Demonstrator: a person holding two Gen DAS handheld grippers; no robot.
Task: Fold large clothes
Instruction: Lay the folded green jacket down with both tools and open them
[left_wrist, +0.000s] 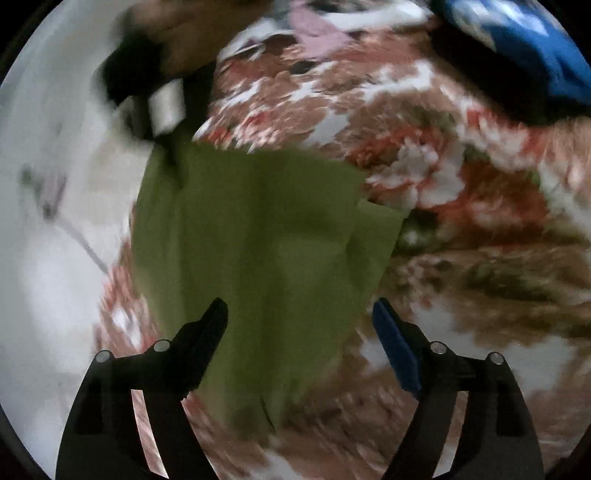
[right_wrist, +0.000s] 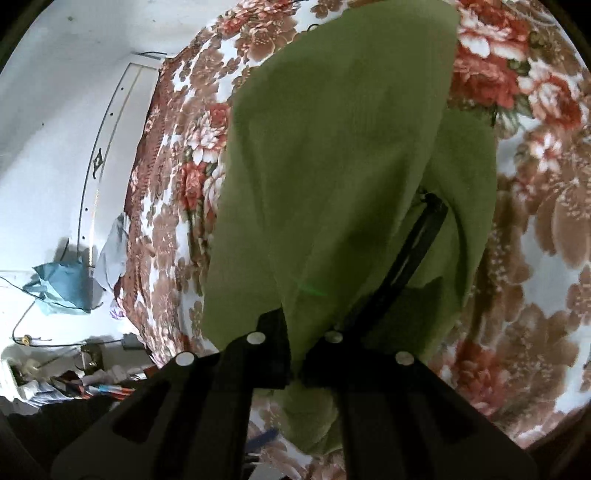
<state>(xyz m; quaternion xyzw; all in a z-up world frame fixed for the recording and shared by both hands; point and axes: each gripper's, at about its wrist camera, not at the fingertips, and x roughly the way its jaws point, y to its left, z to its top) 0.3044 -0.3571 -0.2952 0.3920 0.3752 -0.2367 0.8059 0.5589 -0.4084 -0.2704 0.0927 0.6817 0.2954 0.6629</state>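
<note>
An olive-green garment (left_wrist: 266, 229) hangs blurred over the floral bed cover (left_wrist: 461, 206) in the left wrist view. My left gripper (left_wrist: 299, 308) is open, its black finger and blue-padded finger standing wide apart in front of the cloth without pressing on it. At the upper left the other gripper (left_wrist: 162, 107) holds the garment's top corner. In the right wrist view my right gripper (right_wrist: 297, 339) is shut on a pinched fold of the green garment (right_wrist: 332, 147), which drapes away from the jaws. A black zipper strip (right_wrist: 417, 243) shows in a fold.
The floral bed cover (right_wrist: 535, 258) fills most of both views. A blue cloth (left_wrist: 524, 40) and a pink cloth (left_wrist: 317, 29) lie at the far side. A white wall (right_wrist: 55, 110), a hanging blue-grey cloth (right_wrist: 62, 284) and floor clutter (right_wrist: 74, 380) are left of the bed.
</note>
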